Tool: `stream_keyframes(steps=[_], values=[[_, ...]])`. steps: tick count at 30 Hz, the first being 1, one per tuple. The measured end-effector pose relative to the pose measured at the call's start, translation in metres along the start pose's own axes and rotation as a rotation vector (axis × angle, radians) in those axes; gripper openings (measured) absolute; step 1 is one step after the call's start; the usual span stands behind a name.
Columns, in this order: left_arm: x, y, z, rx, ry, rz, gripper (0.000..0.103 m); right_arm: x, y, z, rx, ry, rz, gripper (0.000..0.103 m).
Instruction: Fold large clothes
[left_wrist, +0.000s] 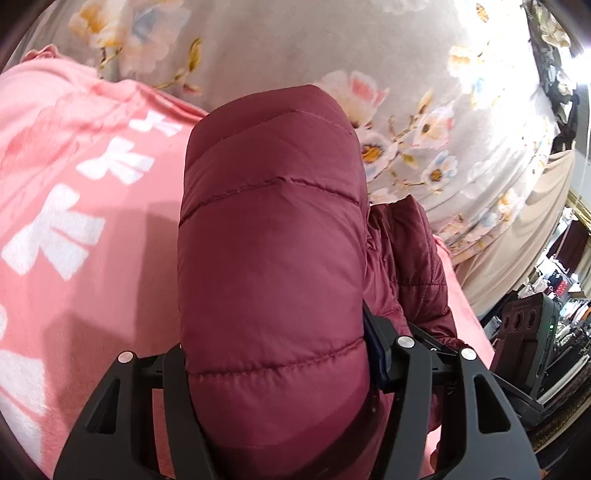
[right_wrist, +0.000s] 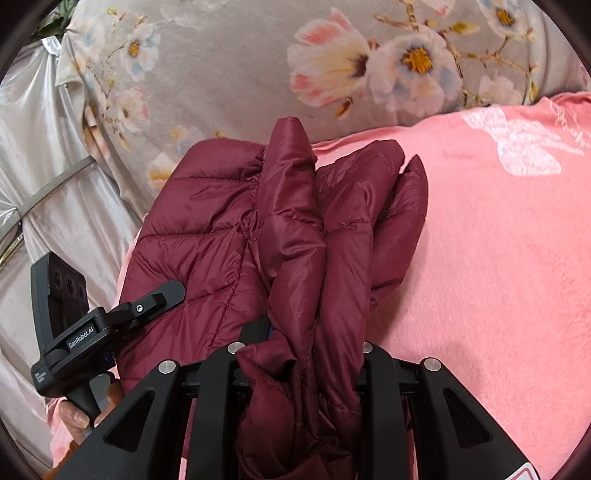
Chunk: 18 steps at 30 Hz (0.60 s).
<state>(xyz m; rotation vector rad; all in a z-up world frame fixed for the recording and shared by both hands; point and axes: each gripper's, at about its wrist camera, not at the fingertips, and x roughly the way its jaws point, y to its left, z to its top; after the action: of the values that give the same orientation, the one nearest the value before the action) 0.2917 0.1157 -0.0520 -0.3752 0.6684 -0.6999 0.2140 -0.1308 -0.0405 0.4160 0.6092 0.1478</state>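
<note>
A maroon quilted puffer jacket (left_wrist: 269, 240) lies bunched on a pink blanket (left_wrist: 74, 258). My left gripper (left_wrist: 277, 369) is shut on a thick padded fold of it, which fills the space between the fingers. My right gripper (right_wrist: 299, 354) is shut on gathered folds of the same jacket (right_wrist: 295, 229), which drape forward over the pink blanket (right_wrist: 480, 258). The left gripper's body (right_wrist: 92, 332) shows at the lower left of the right wrist view, touching the jacket's left side. The fingertips are hidden by fabric.
A grey floral bedcover (left_wrist: 332, 55) lies beyond the blanket and also shows in the right wrist view (right_wrist: 240, 66). Silvery satin fabric (right_wrist: 44, 147) hangs at the left. A beige cloth (left_wrist: 535, 229) and cluttered shelves (left_wrist: 561, 295) stand at the right.
</note>
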Motion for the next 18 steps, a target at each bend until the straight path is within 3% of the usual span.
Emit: stream_keyframes(steps=[11,13,18], values=[[0.006,0.005,-0.01,0.023,-0.015,0.036,0.059,0.011,-0.011,-0.005,0.035,0.033,-0.022,0.028],[0.008,0.004,-0.01,0.027,-0.013,0.052,0.06,0.013,-0.012,-0.005,0.041,0.046,-0.032,0.032],[0.006,-0.002,-0.012,0.04,-0.012,0.159,0.072,0.012,-0.015,-0.005,0.064,0.071,-0.071,0.056]])
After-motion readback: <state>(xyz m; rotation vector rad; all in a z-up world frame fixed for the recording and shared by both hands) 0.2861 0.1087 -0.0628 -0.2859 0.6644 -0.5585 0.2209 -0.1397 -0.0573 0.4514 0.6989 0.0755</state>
